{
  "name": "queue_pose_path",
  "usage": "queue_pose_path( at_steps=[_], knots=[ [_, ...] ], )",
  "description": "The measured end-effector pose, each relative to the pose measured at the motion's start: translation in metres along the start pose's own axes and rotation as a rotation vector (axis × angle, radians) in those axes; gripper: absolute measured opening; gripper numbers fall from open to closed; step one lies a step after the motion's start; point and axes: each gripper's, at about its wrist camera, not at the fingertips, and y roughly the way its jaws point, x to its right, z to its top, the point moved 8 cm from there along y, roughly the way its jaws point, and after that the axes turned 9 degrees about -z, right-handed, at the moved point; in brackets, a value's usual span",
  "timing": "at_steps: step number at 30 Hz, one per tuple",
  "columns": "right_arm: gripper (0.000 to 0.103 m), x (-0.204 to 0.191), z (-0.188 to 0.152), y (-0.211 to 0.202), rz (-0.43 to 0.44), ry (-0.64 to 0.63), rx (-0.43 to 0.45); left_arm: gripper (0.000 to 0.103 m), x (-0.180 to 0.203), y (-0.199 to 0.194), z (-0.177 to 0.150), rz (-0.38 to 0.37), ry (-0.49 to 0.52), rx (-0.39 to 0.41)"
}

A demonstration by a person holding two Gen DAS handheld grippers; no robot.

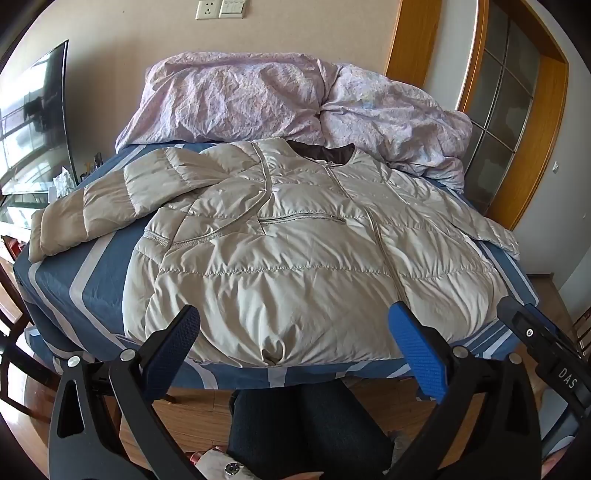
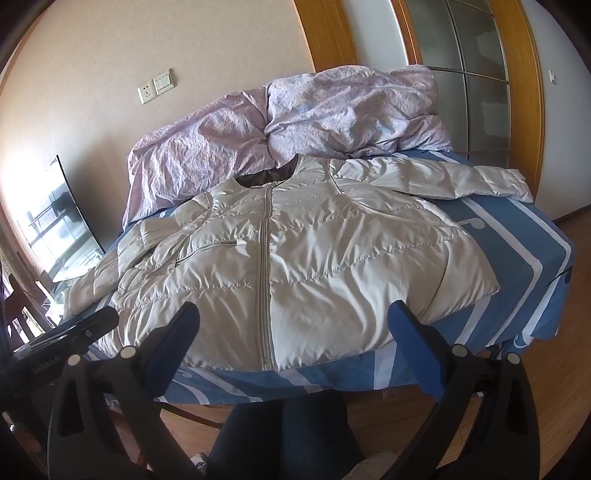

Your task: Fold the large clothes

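Beige wall (image 1: 122, 55) with a white socket and switch plate (image 1: 220, 9) backed a bed covered by a blue sheet with pale stripes (image 1: 92, 284). At the far left a dark flat screen (image 1: 33, 122) leaned by the wall, reflecting a window. Next along, a crumpled lilac quilt (image 1: 258, 99) was heaped at the bed's far end. Spread flat in front of it lay the pale beige quilted puffer jacket (image 1: 295, 258), zip up and closed, dark lining showing at the collar. Its one sleeve reached toward the left edge of the bed; the other stretched off to the right, seen best in the right wrist view (image 2: 461, 177). Farther right stood a wooden-framed door with frosted glass panes (image 1: 509, 92).

Near the jacket's hem, the left gripper (image 1: 295, 339) hovered with its blue-padded fingers spread wide, nothing between them. The right gripper (image 2: 295, 336) did likewise, fingers fully apart and empty. Below both, the person's dark trousers (image 1: 306, 424) showed above wooden floor (image 1: 192, 417).
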Motion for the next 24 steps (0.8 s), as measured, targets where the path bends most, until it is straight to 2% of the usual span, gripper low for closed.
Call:
queue_pose_path(
  at_steps=[24],
  knots=[
    [0.101,-0.0016,0.0011,-0.0018,-0.001,-0.004,0.005,0.102,-0.0001,0.0001,-0.0001,0.003,0.003,-0.002]
  ],
)
